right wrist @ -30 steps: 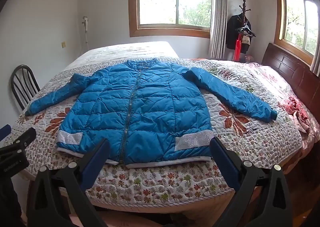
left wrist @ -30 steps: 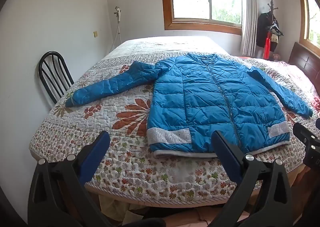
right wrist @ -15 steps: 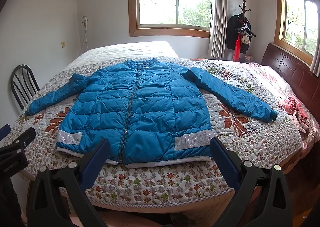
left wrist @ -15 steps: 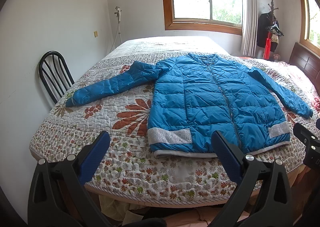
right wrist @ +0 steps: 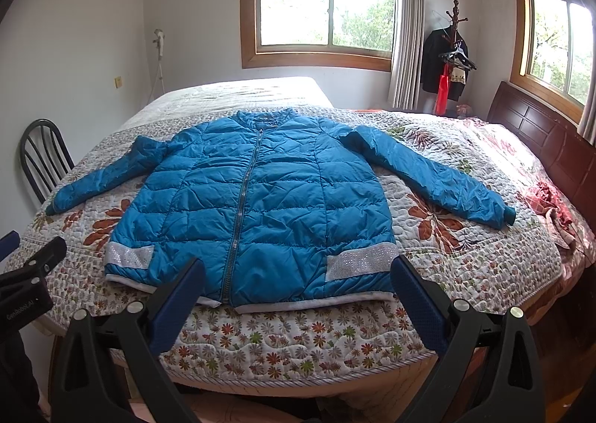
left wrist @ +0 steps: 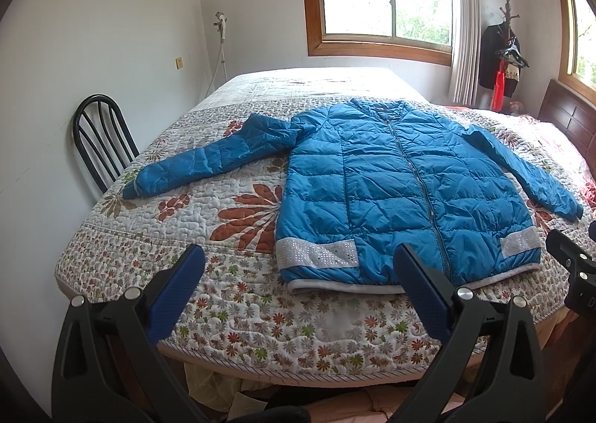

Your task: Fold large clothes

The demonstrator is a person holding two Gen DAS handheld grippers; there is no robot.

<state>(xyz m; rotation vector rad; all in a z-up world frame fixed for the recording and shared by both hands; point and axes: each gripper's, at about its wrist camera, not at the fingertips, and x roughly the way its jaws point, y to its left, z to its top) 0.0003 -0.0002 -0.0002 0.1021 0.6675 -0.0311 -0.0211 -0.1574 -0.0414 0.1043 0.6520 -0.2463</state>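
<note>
A blue quilted puffer jacket (left wrist: pixel 402 192) lies flat and zipped on the floral bedspread (left wrist: pixel 238 303), sleeves spread out to both sides, silver bands at the hem. It also shows in the right wrist view (right wrist: pixel 260 207). My left gripper (left wrist: pixel 298 274) is open and empty, held in front of the bed's near edge, short of the jacket's left hem corner. My right gripper (right wrist: pixel 298 281) is open and empty, held before the hem near the jacket's right half. Each gripper shows at the edge of the other's view.
A black metal chair (left wrist: pixel 100 139) stands against the wall left of the bed. A dark wooden headboard (right wrist: pixel 547 139) is at the right. A coat rack with clothes (right wrist: pixel 452 57) stands by the window. Crumpled red cloth (right wrist: pixel 551 199) lies on the bed's right side.
</note>
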